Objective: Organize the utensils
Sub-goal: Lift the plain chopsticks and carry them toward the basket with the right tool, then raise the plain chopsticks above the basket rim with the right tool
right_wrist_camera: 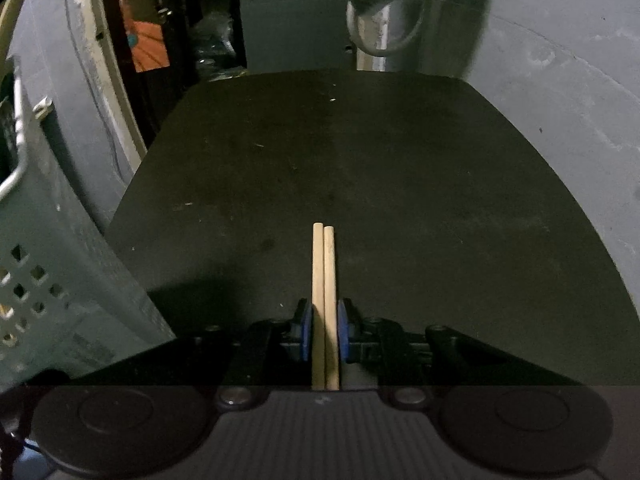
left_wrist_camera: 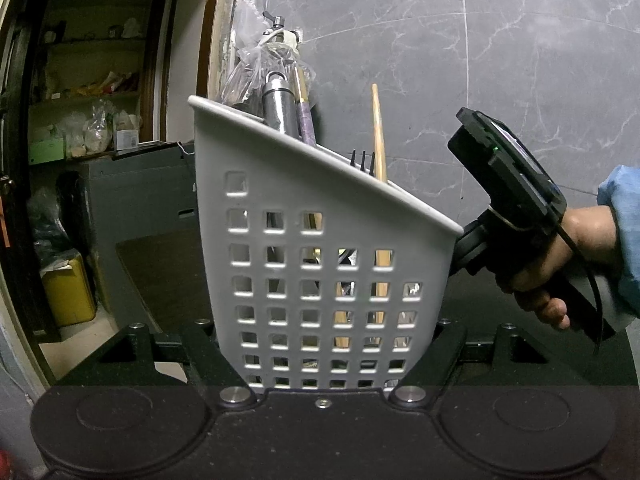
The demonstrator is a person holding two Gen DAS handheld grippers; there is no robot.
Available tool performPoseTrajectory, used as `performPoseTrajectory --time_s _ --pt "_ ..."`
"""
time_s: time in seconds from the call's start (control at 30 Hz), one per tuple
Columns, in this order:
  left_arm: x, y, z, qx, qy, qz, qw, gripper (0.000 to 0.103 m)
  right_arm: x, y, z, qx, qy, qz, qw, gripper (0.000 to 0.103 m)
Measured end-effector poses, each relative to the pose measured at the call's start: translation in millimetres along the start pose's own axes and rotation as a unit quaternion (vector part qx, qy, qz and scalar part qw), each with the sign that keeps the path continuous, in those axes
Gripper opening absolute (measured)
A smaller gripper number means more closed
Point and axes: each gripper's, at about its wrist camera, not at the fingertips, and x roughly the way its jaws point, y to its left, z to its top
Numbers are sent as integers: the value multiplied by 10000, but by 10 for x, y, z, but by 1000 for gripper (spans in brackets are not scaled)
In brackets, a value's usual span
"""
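Left wrist view: the left gripper (left_wrist_camera: 324,360) has its fingers clamped on the white perforated utensil caddy (left_wrist_camera: 312,280), which fills the gap between them. Right wrist view: the right gripper (right_wrist_camera: 325,330) pinches two wooden chopsticks (right_wrist_camera: 324,272) between blue pads (right_wrist_camera: 306,332), sticks pointing forward over the dark tabletop (right_wrist_camera: 360,168).

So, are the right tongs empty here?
No, the right tongs are clamped on two wooden chopsticks above the dark table.

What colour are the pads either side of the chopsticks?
Blue pads, clearest in the right wrist view, beside the pale wooden chopsticks.
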Motion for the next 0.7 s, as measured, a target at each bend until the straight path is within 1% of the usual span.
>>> performPoseTrajectory --time_s 0.13,0.2,0.27,0.4,0.47,0.57,0.7 --pt "14 -3 8 9 1 -10 10000 76 -13 28 25 -8 72 -16 10000 14" --pt "14 0 9 0 1 -18 10000 76 -4 -8 54 133 96 133 9998 14" --pt "16 -1 11 -10 -2 -24 10000 76 -24 -53 45 261 -28 301 9992 14" --pt "12 4 7 -7 -4 -22 10000 76 -141 -114 -10 415 -524 551 9962 14" --pt "15 3 7 -7 -5 -21 10000 76 -230 -131 -51 456 -847 647 9933 14" --pt "2 11 1 3 -5 -23 10000 76 -355 -174 -138 594 -1320 825 9860 14" --pt "1 15 0 4 -6 -24 10000 76 -459 -261 -222 829 -1798 979 9753 14"
